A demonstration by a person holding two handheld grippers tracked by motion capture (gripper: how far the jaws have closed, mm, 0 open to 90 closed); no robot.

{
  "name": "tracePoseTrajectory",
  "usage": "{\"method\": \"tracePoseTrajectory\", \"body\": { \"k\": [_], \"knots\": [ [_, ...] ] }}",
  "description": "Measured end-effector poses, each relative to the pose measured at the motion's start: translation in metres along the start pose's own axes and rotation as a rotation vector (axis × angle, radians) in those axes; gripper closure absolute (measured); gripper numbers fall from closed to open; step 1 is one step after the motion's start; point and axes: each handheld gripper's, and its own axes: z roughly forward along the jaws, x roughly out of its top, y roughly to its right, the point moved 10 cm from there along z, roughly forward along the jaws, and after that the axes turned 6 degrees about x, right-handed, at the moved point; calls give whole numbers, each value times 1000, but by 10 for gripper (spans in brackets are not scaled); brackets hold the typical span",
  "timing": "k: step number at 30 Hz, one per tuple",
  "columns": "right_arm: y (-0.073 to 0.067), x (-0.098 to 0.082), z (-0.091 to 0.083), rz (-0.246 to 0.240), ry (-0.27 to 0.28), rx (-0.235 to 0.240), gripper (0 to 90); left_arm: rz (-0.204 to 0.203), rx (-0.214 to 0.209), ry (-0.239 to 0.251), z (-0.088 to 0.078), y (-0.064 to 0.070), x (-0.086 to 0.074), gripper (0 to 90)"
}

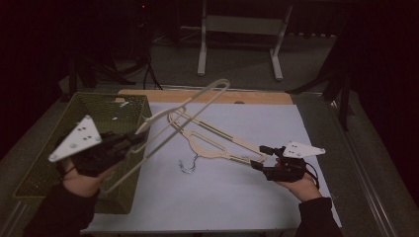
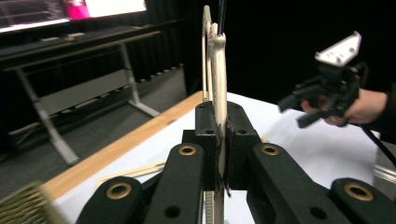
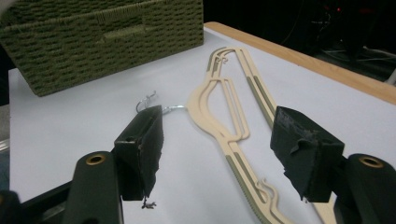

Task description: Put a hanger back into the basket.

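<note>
My left gripper (image 1: 132, 140) hangs over the basket's right side, shut on a cream plastic hanger (image 1: 197, 102) that slants up into the air toward the back. In the left gripper view the jaws (image 2: 219, 140) pinch that hanger's thin bar (image 2: 218, 70) edge-on. A second cream hanger (image 1: 212, 143) lies flat on the white sheet, its metal hook (image 1: 188, 165) pointing toward me. My right gripper (image 1: 260, 157) is open at this hanger's right end. In the right gripper view the pads (image 3: 144, 144) stand wide apart just above the lying hanger (image 3: 224, 107), and nothing is pinched between them.
A green woven basket (image 1: 47, 158) stands at the table's left, also seen far left in the right gripper view (image 3: 102, 32). A white sheet (image 1: 222, 197) covers the table, with a wooden strip (image 1: 257, 97) bare at the back. A white metal frame (image 1: 237, 24) stands on the floor beyond.
</note>
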Motion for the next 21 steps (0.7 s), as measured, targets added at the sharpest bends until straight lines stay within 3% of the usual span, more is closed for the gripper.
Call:
{"method": "tracePoseTrajectory", "body": {
  "k": [6,13,17,21],
  "knots": [
    [1,-6,5,14,-8,5,350,7,81,-11,-26,-47,3,870],
    [-1,-7,8,23,11,16,349,-20,143,-26,-35,-98,-7,870],
    [0,-11,8,31,3,13,350,-28,140,-44,-35,-116,-20,870],
    [1,-14,7,40,6,7,351,-25,162,-88,-35,-134,-36,870]
  ]
}}
